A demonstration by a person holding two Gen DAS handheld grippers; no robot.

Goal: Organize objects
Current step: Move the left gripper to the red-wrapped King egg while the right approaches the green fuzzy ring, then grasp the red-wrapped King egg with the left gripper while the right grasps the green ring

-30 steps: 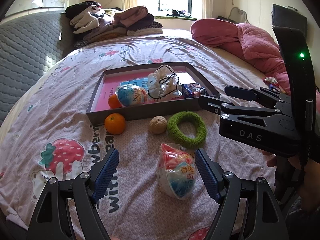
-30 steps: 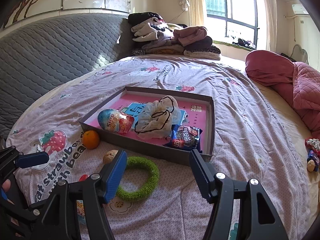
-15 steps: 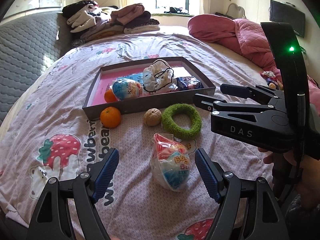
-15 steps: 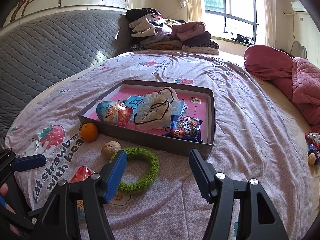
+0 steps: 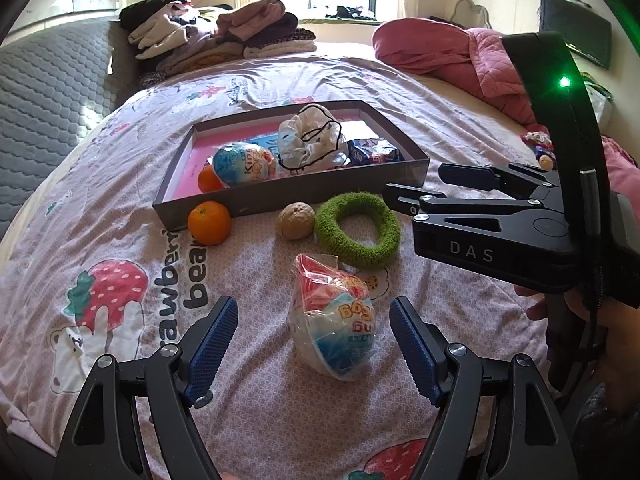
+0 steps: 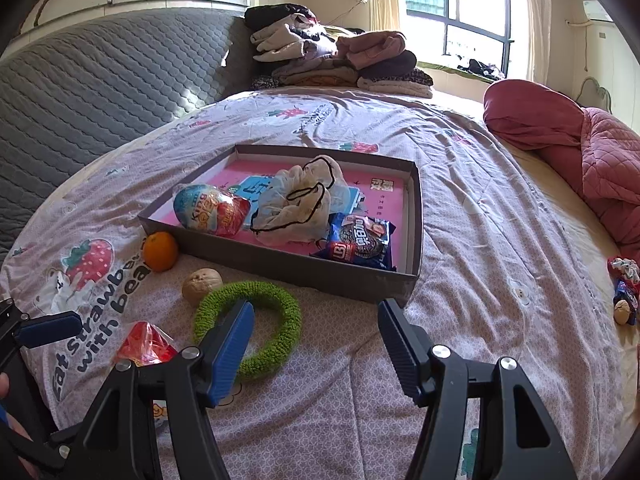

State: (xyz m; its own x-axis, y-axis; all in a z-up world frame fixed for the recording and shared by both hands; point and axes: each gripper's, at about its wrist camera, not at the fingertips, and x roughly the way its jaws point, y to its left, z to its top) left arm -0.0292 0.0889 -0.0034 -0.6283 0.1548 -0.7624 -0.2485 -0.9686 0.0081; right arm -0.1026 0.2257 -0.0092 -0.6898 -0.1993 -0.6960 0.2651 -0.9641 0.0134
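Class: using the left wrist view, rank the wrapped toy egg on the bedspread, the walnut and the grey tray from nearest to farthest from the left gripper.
1. Wrapped toy egg, between the left gripper's open fingers.
2. Walnut, straight ahead.
3. Grey tray, behind it.

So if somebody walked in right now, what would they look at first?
Probably the big wrapped toy egg lying on the bedsheet, right between the open blue fingers of the left claw. Next, the fuzzy green ring beside a walnut and an orange, just in front of the shallow box. The box already holds another toy egg, a pale drawstring bag and a cookie packet.
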